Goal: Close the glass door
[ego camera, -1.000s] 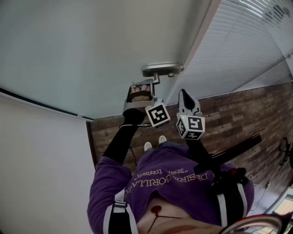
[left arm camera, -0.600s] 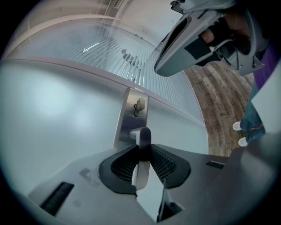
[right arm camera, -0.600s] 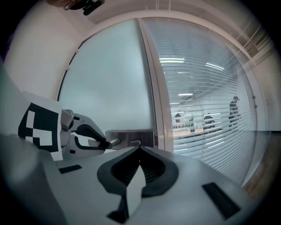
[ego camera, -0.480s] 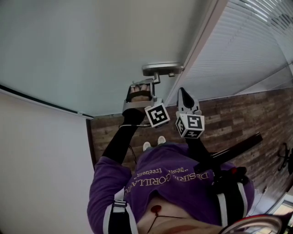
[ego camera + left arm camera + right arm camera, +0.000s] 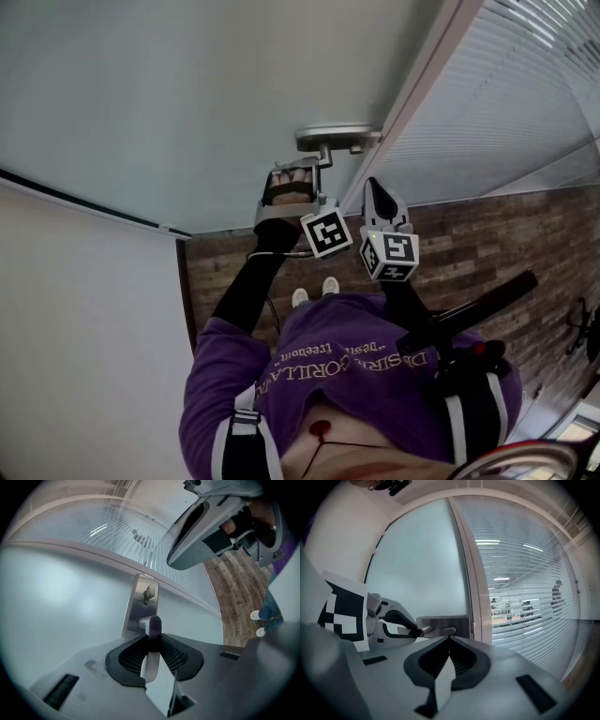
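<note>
Here, the left tool (image 5: pixel 152 641) is clamped narrowly on the lever handle (image 5: pixel 153 623), its ribbed pads pressing both sides of the lever just out from the metal handle plate (image 5: pixel 140 603). That plate sits at the edge of the frosted glass door (image 5: pixel 234 94), and the door frame (image 5: pixel 476 597) runs just beside the plate on its far side. Beyond the frame from the handle is a glazed wall with slatted blinds (image 5: pixel 525 597). The right tool (image 5: pixel 449 638) hangs near the handle, apart from it and on the frame side, jaws pressed together with nothing between them.
</note>
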`<action>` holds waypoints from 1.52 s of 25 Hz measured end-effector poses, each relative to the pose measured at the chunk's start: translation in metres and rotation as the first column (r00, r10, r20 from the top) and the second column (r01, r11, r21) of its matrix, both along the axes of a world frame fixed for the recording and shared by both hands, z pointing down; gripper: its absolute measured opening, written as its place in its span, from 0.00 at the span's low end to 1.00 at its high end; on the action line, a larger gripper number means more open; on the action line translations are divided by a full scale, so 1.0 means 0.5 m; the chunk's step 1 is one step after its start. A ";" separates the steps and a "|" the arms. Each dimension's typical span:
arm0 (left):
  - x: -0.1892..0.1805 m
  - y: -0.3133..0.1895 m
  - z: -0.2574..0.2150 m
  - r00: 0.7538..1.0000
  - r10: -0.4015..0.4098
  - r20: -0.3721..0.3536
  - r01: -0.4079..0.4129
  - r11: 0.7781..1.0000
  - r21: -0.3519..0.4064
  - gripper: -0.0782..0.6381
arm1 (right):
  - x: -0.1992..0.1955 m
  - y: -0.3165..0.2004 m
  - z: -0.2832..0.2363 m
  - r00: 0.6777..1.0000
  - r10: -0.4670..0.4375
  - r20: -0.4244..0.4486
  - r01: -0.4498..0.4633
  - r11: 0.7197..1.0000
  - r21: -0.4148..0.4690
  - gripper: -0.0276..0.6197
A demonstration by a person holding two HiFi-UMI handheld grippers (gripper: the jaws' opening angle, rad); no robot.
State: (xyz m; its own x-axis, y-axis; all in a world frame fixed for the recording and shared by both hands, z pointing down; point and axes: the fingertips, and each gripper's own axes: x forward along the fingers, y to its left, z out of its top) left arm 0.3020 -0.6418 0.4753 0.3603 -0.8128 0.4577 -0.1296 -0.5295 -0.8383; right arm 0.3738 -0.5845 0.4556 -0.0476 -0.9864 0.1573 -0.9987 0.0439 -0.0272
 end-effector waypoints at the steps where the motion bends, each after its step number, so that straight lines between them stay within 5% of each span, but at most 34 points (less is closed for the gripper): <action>1: 0.000 -0.002 0.000 1.000 0.000 -0.002 0.000 1.000 -0.003 0.24 | 0.000 -0.001 0.000 1.000 -0.001 -0.002 0.001 1.000 0.000 0.03; 19: -0.005 -0.032 -0.002 0.999 -0.032 -0.038 0.031 0.999 -0.029 0.24 | -0.003 -0.007 -0.010 1.000 0.008 -0.012 -0.008 1.000 0.017 0.03; 28: -0.006 -0.041 -0.001 0.988 -0.051 -0.147 0.042 0.997 -0.065 0.27 | -0.001 -0.016 -0.015 1.000 0.012 -0.024 -0.011 1.000 0.020 0.03; 38: -0.013 -0.053 0.006 0.982 -0.067 -0.178 0.050 0.994 -0.098 0.28 | 0.007 -0.017 -0.019 0.999 0.023 -0.033 -0.022 1.000 0.021 0.03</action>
